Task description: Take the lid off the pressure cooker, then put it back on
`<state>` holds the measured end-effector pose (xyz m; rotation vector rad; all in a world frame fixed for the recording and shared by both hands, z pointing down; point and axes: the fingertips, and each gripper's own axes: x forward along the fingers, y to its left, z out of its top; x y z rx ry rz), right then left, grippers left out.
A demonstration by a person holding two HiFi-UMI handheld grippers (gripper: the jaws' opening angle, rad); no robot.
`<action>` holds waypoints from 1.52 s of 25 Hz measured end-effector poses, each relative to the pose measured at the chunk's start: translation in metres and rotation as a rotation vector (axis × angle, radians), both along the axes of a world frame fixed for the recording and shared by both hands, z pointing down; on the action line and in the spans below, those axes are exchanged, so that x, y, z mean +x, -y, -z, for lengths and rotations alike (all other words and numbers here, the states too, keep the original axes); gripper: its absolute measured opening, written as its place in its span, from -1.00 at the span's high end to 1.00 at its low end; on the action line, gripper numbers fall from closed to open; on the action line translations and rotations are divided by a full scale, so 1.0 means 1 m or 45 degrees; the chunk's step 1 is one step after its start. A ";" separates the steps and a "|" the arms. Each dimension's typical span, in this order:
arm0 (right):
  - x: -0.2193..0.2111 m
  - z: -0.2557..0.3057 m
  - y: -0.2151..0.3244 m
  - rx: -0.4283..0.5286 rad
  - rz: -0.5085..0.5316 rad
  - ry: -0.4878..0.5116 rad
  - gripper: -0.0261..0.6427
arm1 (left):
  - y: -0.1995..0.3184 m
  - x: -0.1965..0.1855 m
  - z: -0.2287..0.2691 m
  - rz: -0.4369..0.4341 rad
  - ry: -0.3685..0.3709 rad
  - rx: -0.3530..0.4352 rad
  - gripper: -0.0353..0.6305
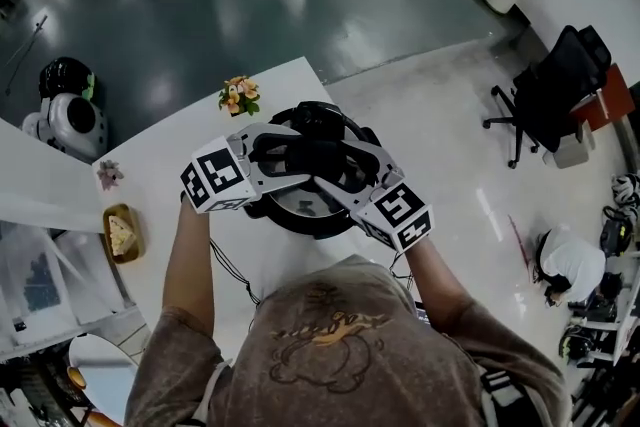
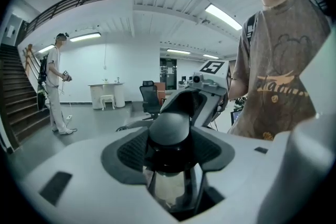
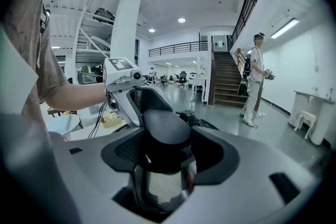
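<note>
The steel pressure cooker [image 1: 300,207] stands on the white table [image 1: 160,165], its lid on it. My left gripper [image 1: 275,155] reaches in from the left and my right gripper [image 1: 338,183] from the right; they meet over the cooker's top. In the left gripper view the left gripper [image 2: 169,153] is shut on a black handle [image 2: 169,127], shiny steel below it, and the right gripper [image 2: 206,86] faces it from beyond. In the right gripper view the right gripper [image 3: 163,153] is shut on a black handle [image 3: 165,124], with the left gripper [image 3: 128,89] opposite.
A small pot of flowers [image 1: 240,96] stands just behind the cooker. A yellow dish with food [image 1: 121,234] lies at the table's left. An office chair [image 1: 550,90] stands on the floor to the right. A person [image 2: 54,84] stands near the stairs.
</note>
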<state>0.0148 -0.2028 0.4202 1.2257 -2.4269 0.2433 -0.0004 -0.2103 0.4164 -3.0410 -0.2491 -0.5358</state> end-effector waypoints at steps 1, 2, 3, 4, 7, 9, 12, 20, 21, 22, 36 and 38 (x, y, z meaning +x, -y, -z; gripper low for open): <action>0.000 0.000 0.000 0.000 -0.014 -0.001 0.10 | 0.000 0.000 0.000 -0.012 0.005 -0.006 0.12; 0.000 0.000 0.000 0.000 -0.023 -0.002 0.10 | 0.000 0.000 0.000 -0.020 0.008 -0.009 0.12; 0.000 0.000 0.000 0.000 -0.029 -0.003 0.10 | 0.000 0.000 0.000 -0.023 0.007 -0.008 0.12; 0.000 0.000 0.000 0.002 -0.029 -0.004 0.10 | 0.000 -0.001 0.000 -0.022 0.004 -0.004 0.12; 0.000 0.000 -0.001 0.011 -0.008 -0.005 0.11 | 0.000 0.000 0.001 -0.011 -0.004 0.010 0.12; 0.000 0.001 -0.001 0.018 0.007 -0.009 0.11 | 0.000 0.000 0.002 -0.003 -0.002 0.013 0.12; 0.001 0.002 0.000 0.020 0.021 -0.015 0.12 | 0.000 0.001 0.002 0.008 0.000 0.015 0.12; -0.001 0.015 -0.001 0.065 0.070 -0.033 0.11 | -0.002 -0.001 0.015 0.043 -0.025 0.047 0.12; -0.001 0.017 -0.002 0.071 0.079 -0.037 0.11 | -0.002 -0.001 0.017 0.051 -0.030 0.049 0.12; -0.001 0.021 -0.003 0.076 0.088 -0.039 0.12 | -0.003 -0.001 0.021 0.059 -0.034 0.052 0.12; -0.032 0.071 -0.005 0.139 0.357 -0.022 0.11 | -0.009 -0.034 0.073 0.319 -0.023 0.138 0.12; -0.048 0.074 -0.006 0.148 0.422 -0.016 0.11 | -0.011 -0.050 0.076 0.385 -0.014 0.150 0.12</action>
